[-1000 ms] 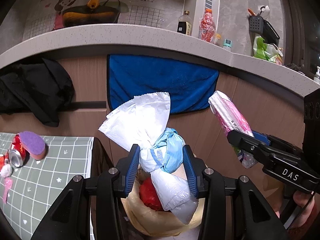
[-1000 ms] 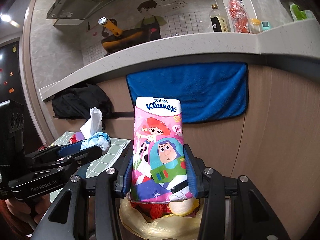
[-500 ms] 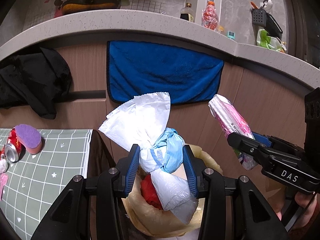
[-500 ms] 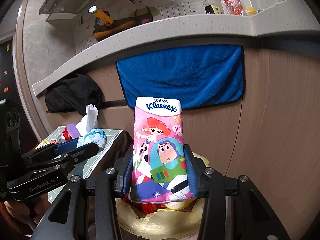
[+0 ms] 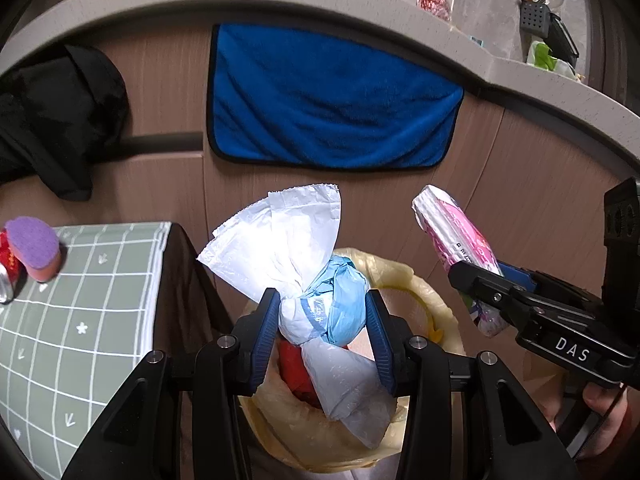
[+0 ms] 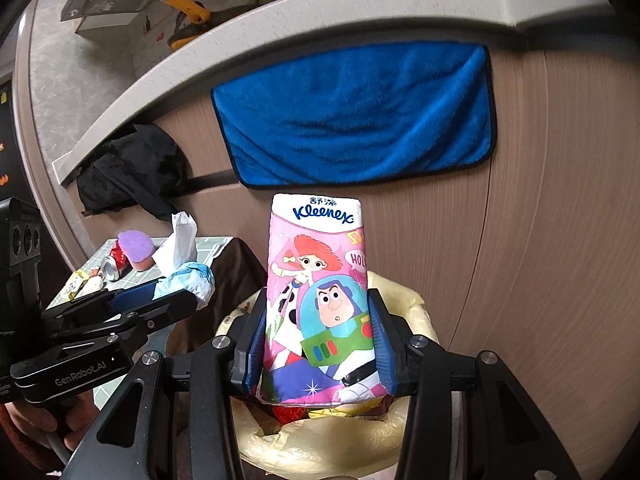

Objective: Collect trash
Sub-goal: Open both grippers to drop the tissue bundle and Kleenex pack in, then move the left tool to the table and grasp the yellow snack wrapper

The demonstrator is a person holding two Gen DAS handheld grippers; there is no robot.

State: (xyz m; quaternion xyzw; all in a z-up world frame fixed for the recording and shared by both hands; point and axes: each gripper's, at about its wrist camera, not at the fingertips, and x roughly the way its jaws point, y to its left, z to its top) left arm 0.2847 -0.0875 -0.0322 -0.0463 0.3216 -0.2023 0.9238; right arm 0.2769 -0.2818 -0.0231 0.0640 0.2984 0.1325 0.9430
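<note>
My left gripper [image 5: 322,308] is shut on a crumpled wad of white and light-blue plastic [image 5: 304,248], whose tails stick out above and below the pads. My right gripper [image 6: 318,312] is shut on a pink Kleenex tissue pack [image 6: 320,264], held upright. Both hang just above a trash bin with a yellow liner [image 5: 424,292], which has red scraps inside. In the left wrist view the right gripper [image 5: 476,276] and its tissue pack [image 5: 452,232] sit to the right. In the right wrist view the left gripper [image 6: 176,292] sits to the left, and the bin liner [image 6: 404,292] shows behind the pack.
A table with a green checked cloth [image 5: 80,300] stands left of the bin, bearing a purple sponge [image 5: 36,244], a red can [image 5: 8,276] and small scraps. A blue towel [image 5: 332,100] and a black garment [image 5: 60,120] hang on the wooden counter front behind the bin.
Both grippers have sunk toward the bin and tipped downward, so more of the yellow liner shows under them. Each still holds its item as before.
</note>
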